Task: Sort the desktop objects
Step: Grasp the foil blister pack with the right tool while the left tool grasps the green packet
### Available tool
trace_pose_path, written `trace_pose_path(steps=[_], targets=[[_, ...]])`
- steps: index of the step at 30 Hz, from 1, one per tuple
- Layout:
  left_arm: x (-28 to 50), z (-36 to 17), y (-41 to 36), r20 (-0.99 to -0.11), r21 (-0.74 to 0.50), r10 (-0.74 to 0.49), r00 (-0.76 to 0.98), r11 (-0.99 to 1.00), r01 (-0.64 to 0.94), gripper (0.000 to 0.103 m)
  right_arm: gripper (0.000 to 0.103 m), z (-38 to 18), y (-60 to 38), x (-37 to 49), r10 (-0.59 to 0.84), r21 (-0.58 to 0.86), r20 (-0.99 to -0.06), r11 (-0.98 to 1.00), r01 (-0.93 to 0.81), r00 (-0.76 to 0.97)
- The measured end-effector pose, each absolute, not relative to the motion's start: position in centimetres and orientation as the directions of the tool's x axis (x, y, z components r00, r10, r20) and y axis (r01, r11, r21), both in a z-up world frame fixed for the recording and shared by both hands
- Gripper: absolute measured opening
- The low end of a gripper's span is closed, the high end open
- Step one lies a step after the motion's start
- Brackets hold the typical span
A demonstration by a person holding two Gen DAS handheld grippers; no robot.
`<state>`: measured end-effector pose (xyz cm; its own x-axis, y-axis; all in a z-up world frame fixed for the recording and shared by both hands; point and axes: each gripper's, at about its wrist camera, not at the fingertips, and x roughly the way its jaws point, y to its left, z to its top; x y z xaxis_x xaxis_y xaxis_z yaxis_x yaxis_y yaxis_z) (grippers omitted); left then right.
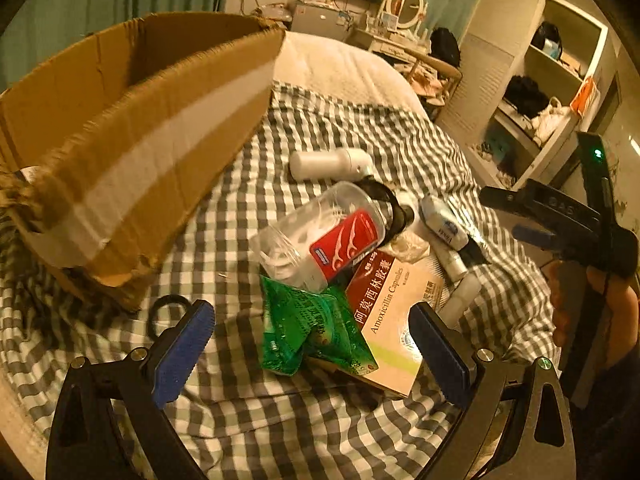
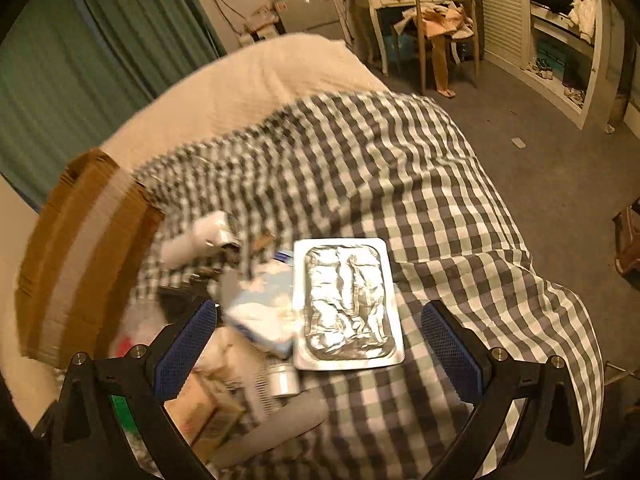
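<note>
- As sorting gets under way on a gingham bedspread (image 1: pixel 360 128), the left gripper (image 1: pixel 312 344) hovers spread wide and empty over a crinkled green foil packet (image 1: pixel 304 328) lying on an amoxicillin capsule box (image 1: pixel 394 320).
- Best approach, by the look of it: pinch the limp packet alone, clear of the rigid carton beneath.
- A clear plastic floss-pick jar (image 1: pixel 320 236) rests just behind; the torn cardboard box (image 1: pixel 132 136) stands left.
- Parted and holding nothing, the right gripper (image 2: pixel 320 340) frames a flat silver foil pouch (image 2: pixel 346 304).
</note>
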<state>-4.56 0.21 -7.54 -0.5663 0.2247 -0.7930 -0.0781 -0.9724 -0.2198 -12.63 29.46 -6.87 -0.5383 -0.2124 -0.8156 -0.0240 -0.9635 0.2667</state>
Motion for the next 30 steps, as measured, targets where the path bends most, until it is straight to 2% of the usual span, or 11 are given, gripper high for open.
trace_pose_path(steps=[7,13,15,16,19,20,30], targets=[[-5.2,-8.9,1.6,-0.808,-0.191,0.227,-0.545,-0.974,-0.122,0.097,0.103,-9.3,29.3,-13.6,-0.168,0.217,-0.846,-0.975,-0.039,-0.505],[-5.8,-10.5,0.8,-0.833,-0.213,0.231,-0.503,-0.973,-0.093,0.083,0.101,-10.7,29.3,-13.9,-0.172,0.228,-0.854,-0.972,-0.056,-0.491],[-5.9,-10.9,0.7,-0.840,-0.213,0.230,-0.491,-0.973,-0.091,0.073,0.096,-10.8,29.4,-13.9,-0.191,0.248,-0.854,-0.967,-0.058,-0.485],[-5.9,-11.0,0.6,-0.843,-0.224,0.240,-0.481,-0.970,-0.092,0.072,0.088,-10.8,29.4,-13.9,-0.204,0.266,-0.850,-0.962,-0.061,-0.485],[-5.8,-11.1,0.4,-0.841,-0.246,0.255,-0.477,-0.966,-0.082,0.066,0.075,-10.5,29.3,-13.8,-0.255,0.318,-0.843,-0.946,-0.056,-0.474],[-5.7,-11.0,0.4,-0.840,-0.243,0.257,-0.477,-0.966,-0.091,0.059,0.074,-10.4,29.1,-13.8,-0.253,0.314,-0.842,-0.948,-0.051,-0.476],[-5.6,-10.0,-0.4,-0.833,-0.251,0.263,-0.487,-0.964,-0.090,0.041,0.072,-9.5,28.9,-13.6,-0.265,0.325,-0.829,-0.945,-0.039,-0.493]])
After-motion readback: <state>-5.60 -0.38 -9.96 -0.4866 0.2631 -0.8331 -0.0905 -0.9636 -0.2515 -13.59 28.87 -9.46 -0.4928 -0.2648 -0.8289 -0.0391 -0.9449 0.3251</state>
